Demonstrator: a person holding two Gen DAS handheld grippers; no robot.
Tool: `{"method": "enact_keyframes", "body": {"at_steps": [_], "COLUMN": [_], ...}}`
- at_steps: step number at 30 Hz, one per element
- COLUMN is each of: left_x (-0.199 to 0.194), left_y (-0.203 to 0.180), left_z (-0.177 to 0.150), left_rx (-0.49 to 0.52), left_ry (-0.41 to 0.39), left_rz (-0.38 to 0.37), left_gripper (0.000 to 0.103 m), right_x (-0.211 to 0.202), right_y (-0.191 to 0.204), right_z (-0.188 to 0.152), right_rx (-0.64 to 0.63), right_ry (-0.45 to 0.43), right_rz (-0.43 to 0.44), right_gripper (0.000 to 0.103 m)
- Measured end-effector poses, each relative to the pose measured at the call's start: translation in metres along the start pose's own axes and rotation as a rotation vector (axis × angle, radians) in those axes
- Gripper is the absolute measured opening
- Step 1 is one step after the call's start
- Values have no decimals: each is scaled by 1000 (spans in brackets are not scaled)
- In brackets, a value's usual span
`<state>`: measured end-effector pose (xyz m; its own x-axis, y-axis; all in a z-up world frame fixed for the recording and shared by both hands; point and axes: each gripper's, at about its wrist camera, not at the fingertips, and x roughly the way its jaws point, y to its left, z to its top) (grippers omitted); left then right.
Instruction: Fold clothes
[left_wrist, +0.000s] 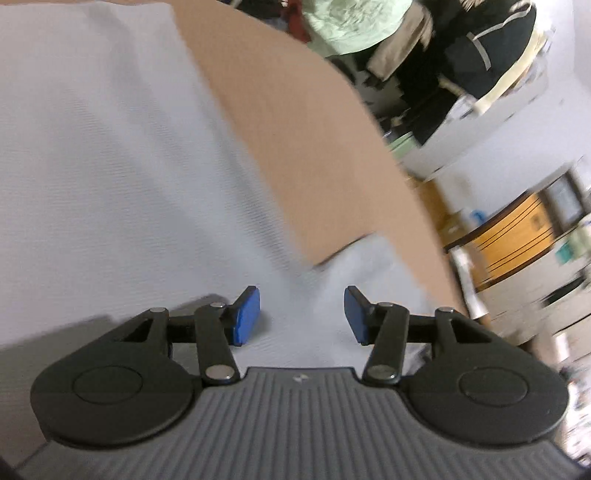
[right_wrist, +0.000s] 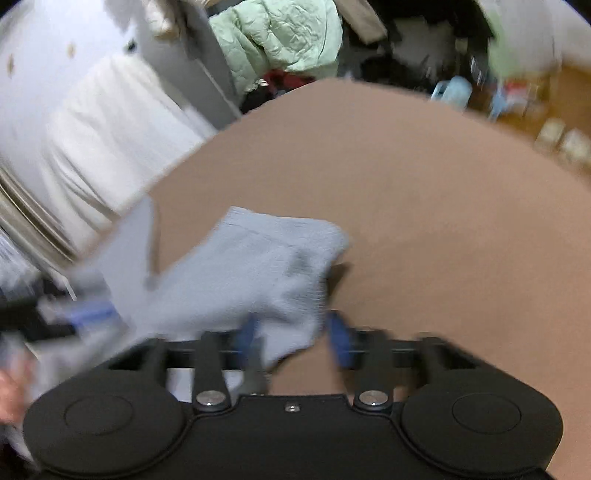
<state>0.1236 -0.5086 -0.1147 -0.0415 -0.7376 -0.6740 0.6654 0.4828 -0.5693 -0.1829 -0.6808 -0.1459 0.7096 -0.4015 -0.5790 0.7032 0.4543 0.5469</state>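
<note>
Brown counter (right_wrist: 443, 229) under pale blue cloth (left_wrist: 110, 184); left hand-held gripper (left_wrist: 301, 317) spread above it, right hand-held gripper (right_wrist: 295, 336) spread around a fold.

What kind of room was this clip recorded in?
Probably a lived-in home room, perhaps a bedroom or storage corner. A green puffer jacket and dark clothes hang behind the brown table, and white curtains hang at one side. Blur hides finer detail.
</note>
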Motion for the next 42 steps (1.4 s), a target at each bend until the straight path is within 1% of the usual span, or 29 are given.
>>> {"method": "enact_keyframes", "body": {"at_steps": [2, 3, 4, 5, 6, 7, 9, 11, 13, 15, 16, 17, 18, 19, 20, 22, 23, 26, 27, 28, 30, 32, 33, 34, 37, 38, 39, 40, 42], "left_x": [-22, -38, -55, -72, -88, -108, -149, -182, -210, -238, -249, -263, -268, -271, -274, -265, -266, -271, -276, -279, -285, -294, -300, -307, -317, -318, -320, -322, -328], "left_y": [12, 18, 24, 30, 36, 45, 55, 66, 76, 86, 90, 93, 95, 98, 101, 99, 102, 100, 103, 109, 122, 137, 144, 152, 178, 184, 187, 188, 189], "left_z": [-11, -18, -25, -31, -38, -51, -77, -97, -115, -136, -146, -158, -164, -172, -180, -192, -199, -201, -202, -203, -203, -204, -205, -207, -212, -213, -214, -215, -215], "left_rx": [42, 52, 60, 67, 75, 60, 62, 67, 36, 6, -2, -14, -29, -53, -79, -123, -126, -99, -104, -122, -164, -221, -259, -299, -446, -478, -499, -513, -520], "left_ry": [22, 21, 19, 16, 14, 22, 57, 47, 37, 16, 3, -23, -54, -82, -111, -103, -84, -98, -111, -125, -151, -175, -185, -196, -205, -205, -209, -222, -266], "left_rz": [67, 93, 117, 142, 166, 186, 306, 429, 500, 546, 555, 557, 552, 533, 512, 489, 498, 532, 528, 526, 533, 570, 585, 599, 615, 615, 615, 614, 604], "left_gripper": [50, 50, 50, 50, 50, 50, 50, 50, 50, 50, 53, 55, 59, 63, 63, 63, 63, 63, 63, 64, 64, 64, 64, 64, 64, 64, 64, 64, 64], "right_x": [11, 17, 24, 27, 20, 8, -6, 9, 25, 19, 12, 7, 2, -2, -6, -13, -12, 6, 15, 25, 41, 46, 47, 49, 56, 55, 49, 41, 20], "right_y": [-1, 5, 11, 19, 31, 41, 52, 49, 43, 56, 72, 91, 112, 132, 151, 190, 207, 254, 270, 286, 315, 336, 343, 348, 348, 346, 347, 348, 346], "right_z": [2, 6, 9, 13, 17, 20, 22, 24, 24, 20, 14, 7, -2, -11, -22, -45, -56, -91, -103, -117, -147, -174, -187, -198, -224, -231, -235, -237, -245], "right_rx": [27, -10, -47, -103, -166, -217, -305, -345, -341, -351, -410, -476, -549, -603, -636, -698, -708, -656, -640, -638, -657, -723, -761, -786, -792, -794, -808, -823, -841], "right_ry": [-17, -31, -44, -51, -68, -103, -142, -109, -39, -57, -86, -107, -120, -112, -78, -12, 52, 347, 443, 529, 669, 729, 735, 729, 653, 626, 622, 641, 683], "right_rz": [34, 12, -10, -56, -100, -112, -173, -303, -373, -400, -418, -433, -440, -401, -309, -124, -16, 360, 462, 521, 596, 613, 598, 577, 528, 532, 568, 624, 776], "right_gripper": [74, 64, 39, 6, 5, 4, 3, 5, 8, 18, 18, 25, 37, 41, 43, 43, 43, 43, 43, 43, 43, 48, 53, 55, 55, 41, 8, 8, 8]}}
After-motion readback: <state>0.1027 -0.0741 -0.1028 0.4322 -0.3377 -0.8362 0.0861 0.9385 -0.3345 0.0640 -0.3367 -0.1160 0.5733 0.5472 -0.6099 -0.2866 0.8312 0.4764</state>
